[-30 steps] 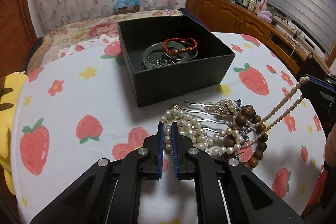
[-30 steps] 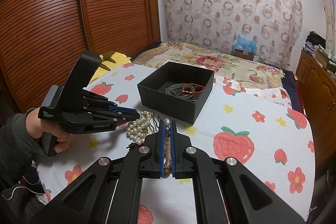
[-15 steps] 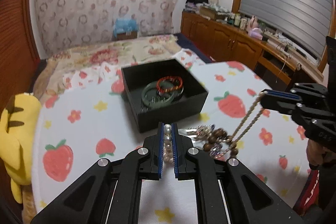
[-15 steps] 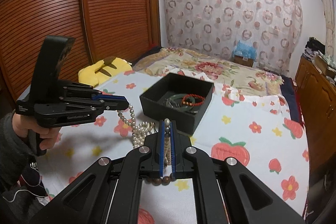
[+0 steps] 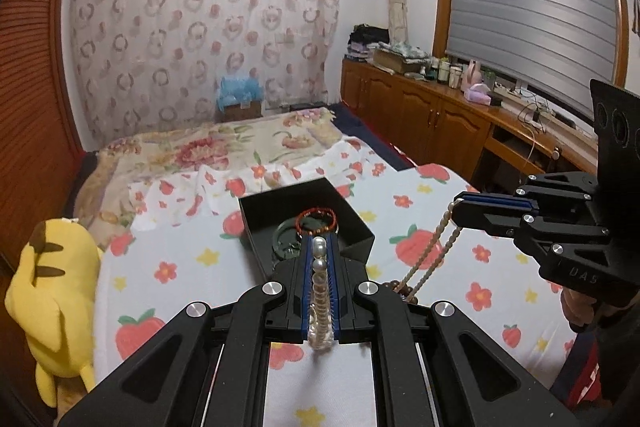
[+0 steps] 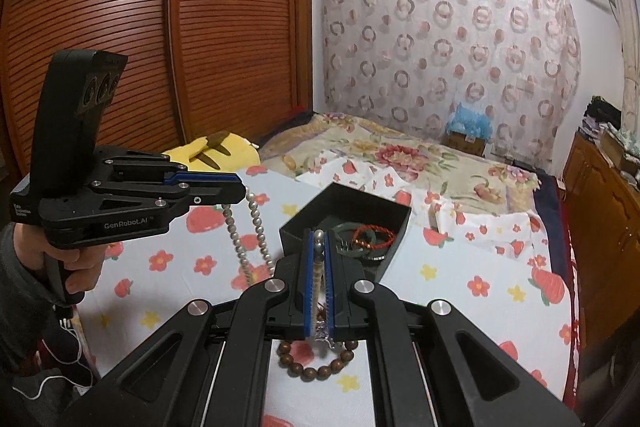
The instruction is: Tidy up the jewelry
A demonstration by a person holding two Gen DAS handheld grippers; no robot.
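Two strands are up in the air at once, and that is my biggest worry: the white pearl necklace [image 5: 319, 291] in my left gripper [image 5: 319, 247] and the thin beige bead necklace [image 5: 434, 251] in my right gripper [image 6: 318, 239] both trail down toward the same heap on the strawberry-print tablecloth [image 5: 168, 255], so I judge they may be tangled below where I cannot see. If I pull the two apart, a snag could drag the brown wooden bead bracelet [image 6: 320, 367] along or off the table edge. A smaller risk is a strand slipping out, since each is pinched only between narrow pads, and a swinging loop could catch the wall of the black box [image 5: 352, 223] instead of dropping inside.

The box sits mid-table just ahead of both grippers, already holding a red braided bracelet [image 5: 316, 221] and a dark green bangle [image 6: 352, 231]. The wooden bracelet lies on the cloth directly under my right gripper.

My left gripper is raised and roughly level, pointed at the box, its jaws closed down on the pearls, which hang in a double line below it. My right gripper is likewise lifted, level and aimed at the box, jaws nearly together around the thin strand. Each is held by a pistol-grip handle from its own side.
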